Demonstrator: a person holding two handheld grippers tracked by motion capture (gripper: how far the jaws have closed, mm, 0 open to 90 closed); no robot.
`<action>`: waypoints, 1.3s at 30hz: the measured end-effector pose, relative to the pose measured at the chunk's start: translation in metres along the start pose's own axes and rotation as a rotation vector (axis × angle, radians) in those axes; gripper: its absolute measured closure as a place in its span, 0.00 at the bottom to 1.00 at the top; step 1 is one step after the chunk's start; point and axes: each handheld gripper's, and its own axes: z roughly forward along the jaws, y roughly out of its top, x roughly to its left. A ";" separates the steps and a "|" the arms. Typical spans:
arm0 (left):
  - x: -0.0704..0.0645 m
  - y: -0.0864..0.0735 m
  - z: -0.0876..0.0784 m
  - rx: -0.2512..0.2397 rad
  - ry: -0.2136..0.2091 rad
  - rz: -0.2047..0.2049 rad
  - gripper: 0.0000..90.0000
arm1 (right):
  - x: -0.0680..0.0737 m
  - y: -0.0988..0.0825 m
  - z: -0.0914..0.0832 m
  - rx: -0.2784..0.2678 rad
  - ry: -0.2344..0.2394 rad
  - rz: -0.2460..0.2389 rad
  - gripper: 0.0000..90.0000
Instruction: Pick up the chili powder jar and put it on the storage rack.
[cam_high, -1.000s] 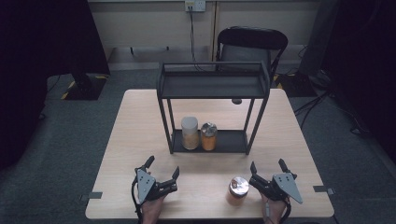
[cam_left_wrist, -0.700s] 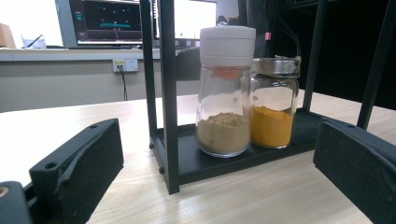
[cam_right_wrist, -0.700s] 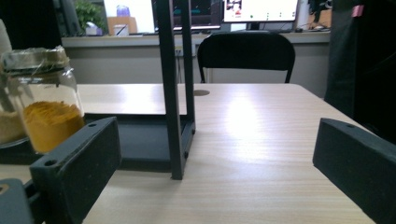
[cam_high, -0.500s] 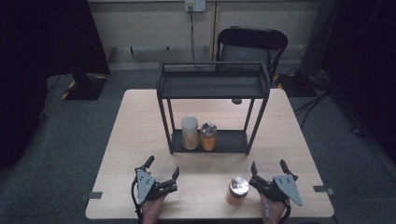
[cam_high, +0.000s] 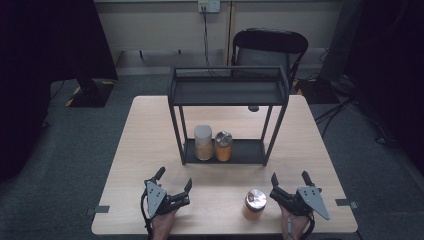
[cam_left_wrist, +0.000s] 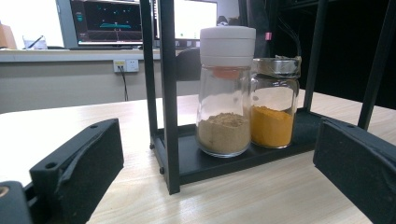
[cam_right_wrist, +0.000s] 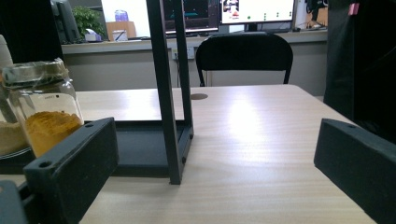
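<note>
Resting near the front left of the wooden table (cam_high: 150, 130), the left gripper (cam_high: 174, 187) is held from below by the person's left hand (cam_high: 162, 224), its jaws spread wide and empty; in the left gripper view the two black jaws stand far apart with bare tabletop between them. Ahead of it, toward the middle of the table, stands a black two-tier metal rack (cam_high: 227, 92), its upper shelf bare. On the rack's lower shelf (cam_high: 245, 150) two spice jars stand upright and side by side, touching or nearly so: on the left a white-capped glass jar (cam_high: 202, 142) holding a brownish powder, and just to its right a metal-lidded jar (cam_high: 223, 146) holding orange-yellow powder. Seen from the left gripper view, both jars sit at the left end of that shelf, just behind the rack's front left post. Farther right and well in front of the rack, a third jar with a silver lid (cam_high: 254, 204) and orange contents stands upright on the table near its front edge, just to the left of the right gripper (cam_high: 289, 179) and not touched by it. That gripper, held by the right hand (cam_high: 295, 222), is likewise released, jaws wide apart with nothing between them. Beyond the table stands a black chair (cam_high: 270, 45).
</note>
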 end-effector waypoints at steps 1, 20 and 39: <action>0.000 0.000 0.000 0.000 0.000 0.000 0.01 | 0.000 0.001 -0.001 -0.005 0.004 0.002 0.00; 0.000 0.000 0.000 0.000 0.000 0.000 0.01 | 0.002 0.042 -0.016 -0.039 0.062 0.015 0.00; 0.000 0.000 0.000 -0.001 0.001 0.000 0.01 | 0.005 0.072 -0.031 -0.080 0.179 0.002 0.00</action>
